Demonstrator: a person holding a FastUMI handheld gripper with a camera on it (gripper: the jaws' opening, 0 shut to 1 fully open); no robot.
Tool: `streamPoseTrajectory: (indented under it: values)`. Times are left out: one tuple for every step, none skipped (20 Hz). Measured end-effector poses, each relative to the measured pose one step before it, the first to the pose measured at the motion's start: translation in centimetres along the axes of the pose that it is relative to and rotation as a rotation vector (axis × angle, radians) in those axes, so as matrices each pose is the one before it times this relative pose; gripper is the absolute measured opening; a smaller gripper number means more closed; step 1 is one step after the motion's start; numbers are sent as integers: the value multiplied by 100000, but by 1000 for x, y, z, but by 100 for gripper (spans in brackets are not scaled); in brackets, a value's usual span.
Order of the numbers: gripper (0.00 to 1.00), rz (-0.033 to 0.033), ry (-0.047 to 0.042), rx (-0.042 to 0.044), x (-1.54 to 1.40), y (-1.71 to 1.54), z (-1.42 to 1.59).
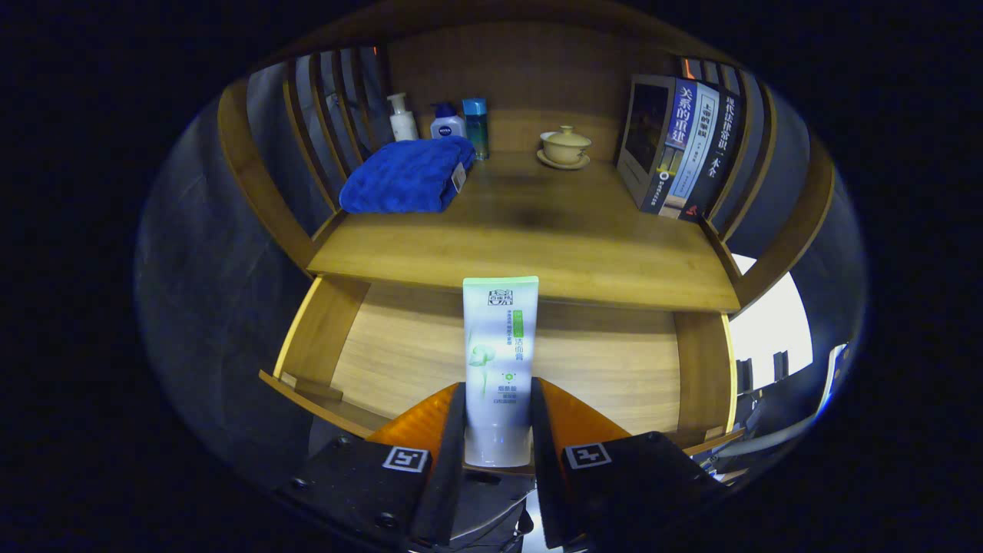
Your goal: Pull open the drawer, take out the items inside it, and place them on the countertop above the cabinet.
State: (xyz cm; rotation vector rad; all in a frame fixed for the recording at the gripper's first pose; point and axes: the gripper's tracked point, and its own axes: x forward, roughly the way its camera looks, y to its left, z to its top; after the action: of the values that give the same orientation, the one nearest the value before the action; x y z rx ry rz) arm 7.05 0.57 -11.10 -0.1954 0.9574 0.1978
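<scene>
Tube (499,369) of white and green stands between the claw (498,430) fingers, both pressing its sides, long axis running away from the camera, flat crimped end farthest out and cap end hidden low between the fingers. It hangs over the open drawer (399,346), whose wooden floor shows bare around it. Beyond lies the bench (537,230): one folded blue towel (407,177), three bottles (438,119) behind it, one lidded cup on a saucer (565,146), and several upright books (680,150), their count unclear.
</scene>
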Motion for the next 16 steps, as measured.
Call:
streamPoseTrajectory:
  values:
    - [51,-5,-1124,39,3,1,870]
    - [51,-688,-1221,413,73,-116,874]
    - [51,-677,-846,419,267,-143,847]
    - [51,-490,-900,632,92,-188,825]
    - [51,-413,-813,848,191,-87,824]
    - [51,-306,-835,843,185,-59,886]
    - [51,-612,-1217,1080,246,-100,989]
    - [51,-820,-876,770,375,-151,849]
    - [51,-777,-939,553,357,-273,931]
    - [51,-1148,-1035,722,375,-268,809]
    - [51,-889,-1461,871,510,-167,1017]
    - [51,-863,-1286,1038,593,-250,794]
    - [51,-1153,-1213,1234,589,-269,712]
    - [51,-1062,-748,1012,660,-244,528]
    - [51,-799,-647,934,741,-153,461]
    - [51,-828,-799,1014,787,-127,382]
